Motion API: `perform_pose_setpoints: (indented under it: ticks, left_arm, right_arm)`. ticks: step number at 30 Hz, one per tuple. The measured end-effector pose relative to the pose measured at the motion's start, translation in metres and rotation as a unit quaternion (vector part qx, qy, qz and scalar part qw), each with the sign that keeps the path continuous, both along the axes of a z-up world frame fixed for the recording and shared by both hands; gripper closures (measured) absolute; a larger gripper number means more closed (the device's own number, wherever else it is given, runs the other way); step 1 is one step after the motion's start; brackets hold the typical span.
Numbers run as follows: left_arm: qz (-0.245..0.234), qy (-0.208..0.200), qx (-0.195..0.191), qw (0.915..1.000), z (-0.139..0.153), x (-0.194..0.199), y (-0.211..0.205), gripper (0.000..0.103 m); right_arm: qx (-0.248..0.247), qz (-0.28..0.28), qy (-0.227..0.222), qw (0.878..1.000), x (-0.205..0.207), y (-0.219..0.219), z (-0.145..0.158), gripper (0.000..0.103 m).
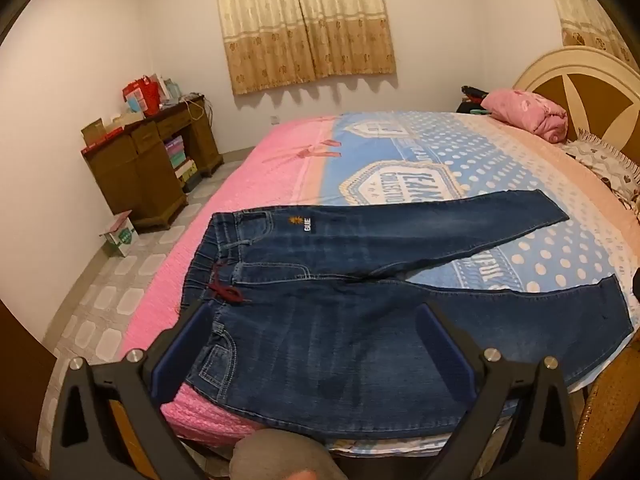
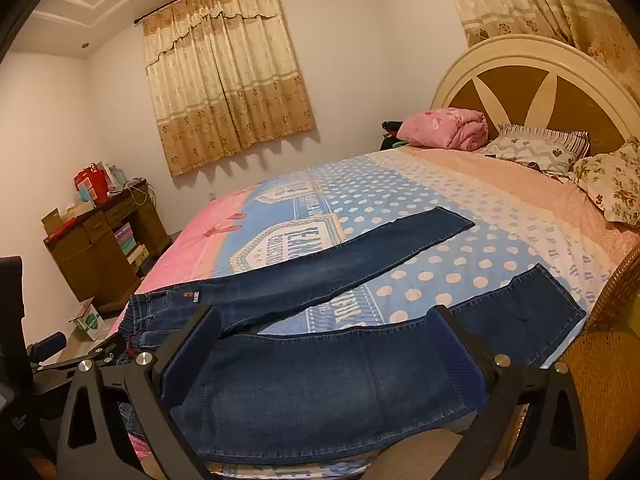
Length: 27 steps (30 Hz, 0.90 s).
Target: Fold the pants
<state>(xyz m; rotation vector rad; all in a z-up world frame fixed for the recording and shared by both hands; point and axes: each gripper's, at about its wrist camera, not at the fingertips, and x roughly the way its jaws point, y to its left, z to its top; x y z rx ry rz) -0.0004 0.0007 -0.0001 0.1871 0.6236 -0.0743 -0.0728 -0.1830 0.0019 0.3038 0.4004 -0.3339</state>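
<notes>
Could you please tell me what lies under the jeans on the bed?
The jeans lie flat on a blue polka-dot sheet, the waistband on a pink cover. Whatever is directly beneath the denim is hidden.

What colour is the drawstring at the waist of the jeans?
Dark red; the drawstring shows best in the left wrist view.

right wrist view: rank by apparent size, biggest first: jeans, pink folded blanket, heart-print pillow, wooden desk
1. jeans, biggest by far, though closest to the camera.
2. wooden desk.
3. pink folded blanket and heart-print pillow: these look about alike, so no ranking; both sit far back by the headboard.
</notes>
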Motion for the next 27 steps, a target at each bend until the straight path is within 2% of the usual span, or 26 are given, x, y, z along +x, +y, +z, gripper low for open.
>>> perform_pose_setpoints:
  ticks: [5,9,27]
  left_arm:
    - [-0.002,0.022,-0.017,0.9996,-0.007,0.004,0.005,0.000]
    - [-0.001,0.029,-0.015,0.9995,-0.015,0.008,0.005,0.000]
    - [-0.002,0.034,-0.008,0.9994,-0.017,0.009,0.001,0.000]
  right_arm:
    - [0.004,-0.002,0.003,1.000,0.002,-0.001,-0.001,0.001]
    - [0.004,-0.001,0.003,1.000,-0.001,-0.002,-0.003,0.001]
    - [0.014,-0.009,0.009,1.000,0.001,-0.007,-0.012,0.001]
